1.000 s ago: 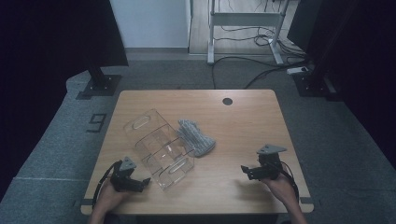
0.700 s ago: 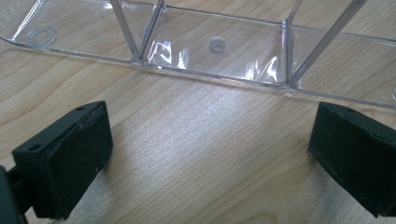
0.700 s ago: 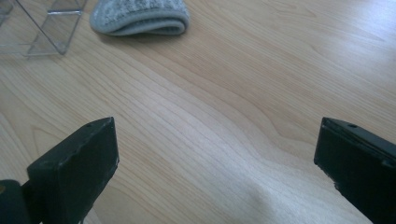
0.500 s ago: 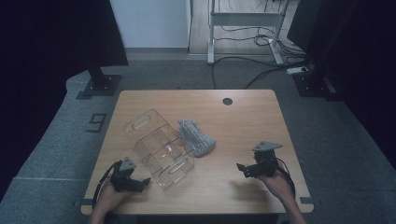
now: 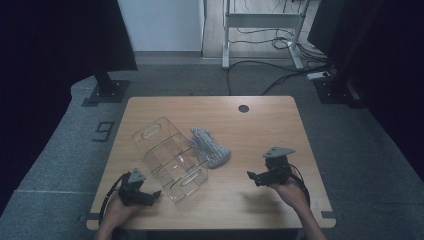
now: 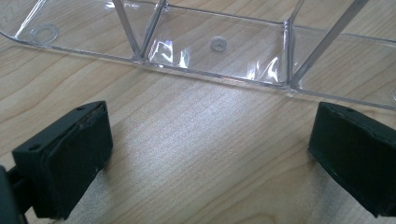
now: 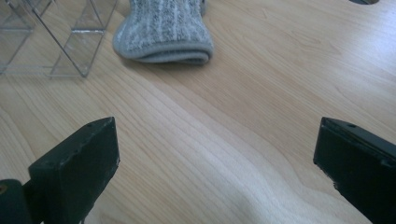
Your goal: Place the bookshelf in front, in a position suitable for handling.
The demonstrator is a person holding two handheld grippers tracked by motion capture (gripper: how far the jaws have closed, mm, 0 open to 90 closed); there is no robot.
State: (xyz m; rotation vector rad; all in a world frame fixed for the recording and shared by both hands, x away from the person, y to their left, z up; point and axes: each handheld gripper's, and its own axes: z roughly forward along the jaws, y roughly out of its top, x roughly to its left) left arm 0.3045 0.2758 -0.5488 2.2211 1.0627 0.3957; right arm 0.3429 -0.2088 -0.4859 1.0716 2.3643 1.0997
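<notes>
Nearest the camera in the high view, both forearms come in from the bottom edge with the hands low on the table [image 5: 260,125]. The left gripper [image 5: 150,196] sits by the near left corner, pointing toward about 3 o'clock, jaws spread wide with nothing in them. In the left gripper view the clear divided organizer box [image 6: 219,51] lies just past its jaw tips at 12 o'clock, close but not touching, bare wood between. The right gripper [image 5: 252,176] is over on the near right side, aimed toward roughly 9 o'clock, jaws also spread and empty. In the right gripper view the folded grey sock [image 7: 163,30] lies ahead at around 11 o'clock, well apart from the jaws, with the box corner off at 10 o'clock. Farther back in the high view, the sock rests right against the box's right side, mid-table. At the far edge there's a small round cable hole [image 5: 243,108].
</notes>
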